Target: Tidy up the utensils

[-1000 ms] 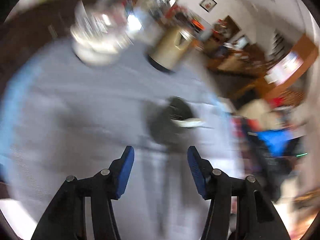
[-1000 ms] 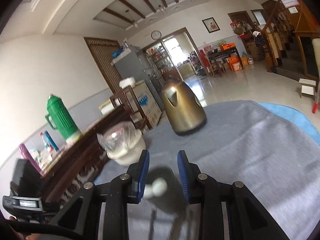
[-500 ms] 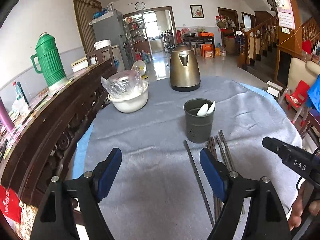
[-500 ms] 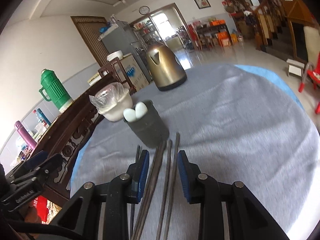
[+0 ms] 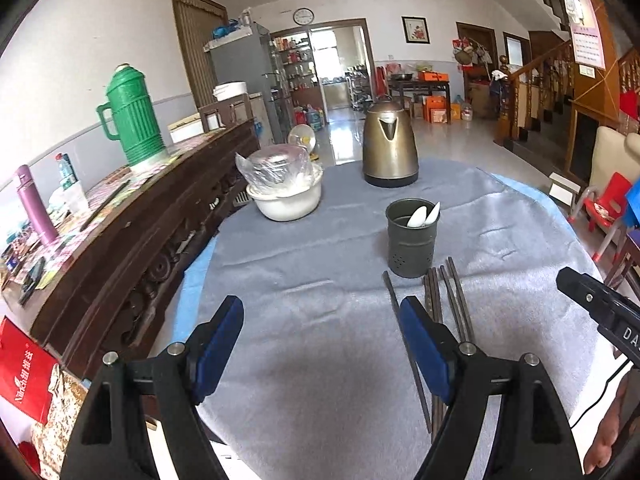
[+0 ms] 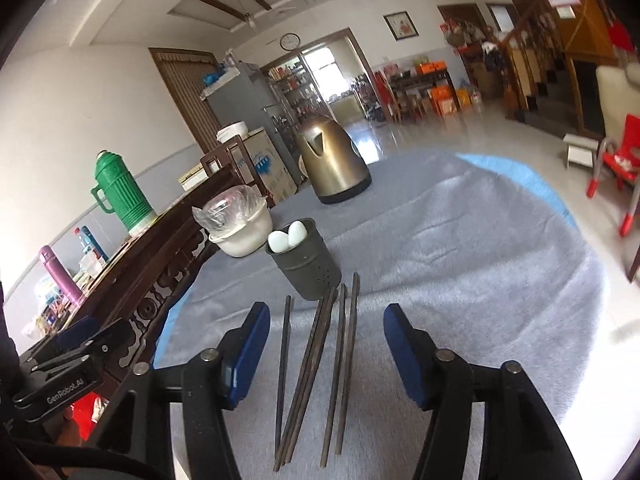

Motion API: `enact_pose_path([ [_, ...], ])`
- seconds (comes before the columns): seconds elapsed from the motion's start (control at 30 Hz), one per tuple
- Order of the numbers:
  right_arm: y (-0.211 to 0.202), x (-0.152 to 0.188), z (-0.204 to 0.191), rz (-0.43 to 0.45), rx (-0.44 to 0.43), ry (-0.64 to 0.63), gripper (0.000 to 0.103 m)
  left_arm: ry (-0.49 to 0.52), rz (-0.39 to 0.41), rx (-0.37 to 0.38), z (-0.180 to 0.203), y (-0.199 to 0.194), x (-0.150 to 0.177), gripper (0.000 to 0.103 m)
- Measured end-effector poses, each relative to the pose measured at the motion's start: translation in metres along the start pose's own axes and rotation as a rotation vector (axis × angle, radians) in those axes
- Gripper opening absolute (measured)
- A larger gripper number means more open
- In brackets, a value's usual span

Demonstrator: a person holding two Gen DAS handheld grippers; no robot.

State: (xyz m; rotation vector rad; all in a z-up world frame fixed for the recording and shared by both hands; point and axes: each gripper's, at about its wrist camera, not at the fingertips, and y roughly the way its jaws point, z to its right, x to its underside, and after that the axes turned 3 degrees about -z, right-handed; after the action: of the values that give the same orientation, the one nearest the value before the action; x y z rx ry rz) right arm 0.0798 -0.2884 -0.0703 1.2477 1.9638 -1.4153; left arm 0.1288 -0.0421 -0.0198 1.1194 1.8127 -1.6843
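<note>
Left wrist view: left gripper hangs above the worktop, jaws wide apart, nothing between them. Grey cloth covers the worktop. Dark utensil holder stands upright ahead and to the right, two white spoons inside with bowls above the rim. Chopsticks lie flat on the cloth just in front of the holder, far ends close to its base; the right blue pad overlaps them in this view. Bronze kettle sits at the far edge; white bowl with clear plastic wrap sits left of it. Part of the right gripper shows at the frame's right edge.

Right wrist view: right gripper jaws also spread wide, empty, positioned over the chopsticks, which run lengthwise between the fingers. One stick lies slightly apart on the left; the rest bunch loosely. Holder is straight ahead, beyond the stick tips.
</note>
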Motion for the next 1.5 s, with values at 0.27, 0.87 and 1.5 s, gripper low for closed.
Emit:
enact_pose_path([
  [0.27, -0.031, 0.012, -0.02, 0.002, -0.008, -0.023, 0.054, -0.024, 0.045, -0.027, -0.01, -0.037, 0.012, 0.081],
  [0.87, -0.074, 0.024, -0.051, 0.041, -0.042, -0.101, 0.055, -0.083, 0.09, -0.11, -0.04, -0.062, 0.024, 0.081],
  [1.5, -0.08, 0.027, -0.006, 0.028, -0.05, -0.016, 0.054, -0.07, -0.016, -0.052, -0.034, -0.034, 0.051, 0.081],
])
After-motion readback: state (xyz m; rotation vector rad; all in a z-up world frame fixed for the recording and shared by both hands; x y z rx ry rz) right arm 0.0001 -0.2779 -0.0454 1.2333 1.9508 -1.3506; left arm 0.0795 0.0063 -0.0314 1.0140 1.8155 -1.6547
